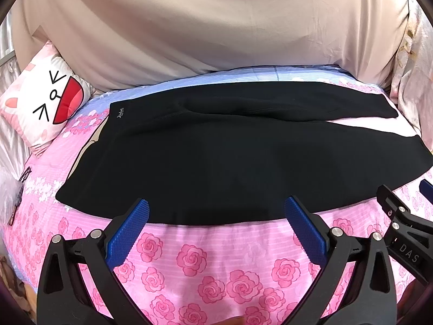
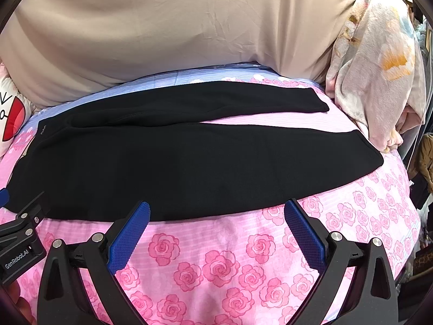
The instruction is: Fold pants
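A pink rose-print bedspread (image 1: 205,257) covers the bed. A beige sheet (image 1: 203,21) hangs behind it. A cartoon-face pillow (image 1: 43,103) leans at the far left corner, and a pale floral blanket (image 2: 379,70) is bunched at the far right.

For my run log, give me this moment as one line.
stage: pre-grasp | pants: flat on bedspread, legs apart | left tongs: open, empty | right tongs: open, empty
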A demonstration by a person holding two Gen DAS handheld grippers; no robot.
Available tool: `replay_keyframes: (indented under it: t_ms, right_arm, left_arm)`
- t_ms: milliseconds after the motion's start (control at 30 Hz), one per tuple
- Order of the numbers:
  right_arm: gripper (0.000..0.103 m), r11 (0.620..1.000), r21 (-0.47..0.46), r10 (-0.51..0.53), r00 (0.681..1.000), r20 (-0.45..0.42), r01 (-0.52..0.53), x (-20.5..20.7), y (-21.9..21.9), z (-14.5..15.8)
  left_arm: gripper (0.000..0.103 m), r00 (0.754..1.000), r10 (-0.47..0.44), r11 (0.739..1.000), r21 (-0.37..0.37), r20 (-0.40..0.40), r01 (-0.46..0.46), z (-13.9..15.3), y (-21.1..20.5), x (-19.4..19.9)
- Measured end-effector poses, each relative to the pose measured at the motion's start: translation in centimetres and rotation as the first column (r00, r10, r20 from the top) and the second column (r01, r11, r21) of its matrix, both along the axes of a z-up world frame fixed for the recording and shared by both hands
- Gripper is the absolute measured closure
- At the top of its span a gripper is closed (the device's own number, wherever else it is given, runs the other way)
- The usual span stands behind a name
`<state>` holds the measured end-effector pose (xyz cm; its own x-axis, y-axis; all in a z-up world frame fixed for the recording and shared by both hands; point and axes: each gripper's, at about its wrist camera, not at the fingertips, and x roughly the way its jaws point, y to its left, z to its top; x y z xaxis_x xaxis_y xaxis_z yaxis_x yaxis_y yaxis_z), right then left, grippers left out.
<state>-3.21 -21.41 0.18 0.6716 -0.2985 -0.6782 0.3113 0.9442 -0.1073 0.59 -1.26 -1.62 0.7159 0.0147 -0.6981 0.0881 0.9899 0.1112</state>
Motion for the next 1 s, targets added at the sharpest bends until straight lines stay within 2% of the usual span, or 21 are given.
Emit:
replay_keyframes:
  t_ms: [1000]
  right_arm:
    - [0.005, 1.0, 0.004, -0.001, 1.0, -0.023, 0.001, 1.0, 0.0, -0.6]
  left_arm:
    - [0.005, 1.0, 0.01, 1.0, 0.012, -0.018, -0.009, -0.4, -0.2, 1.1]
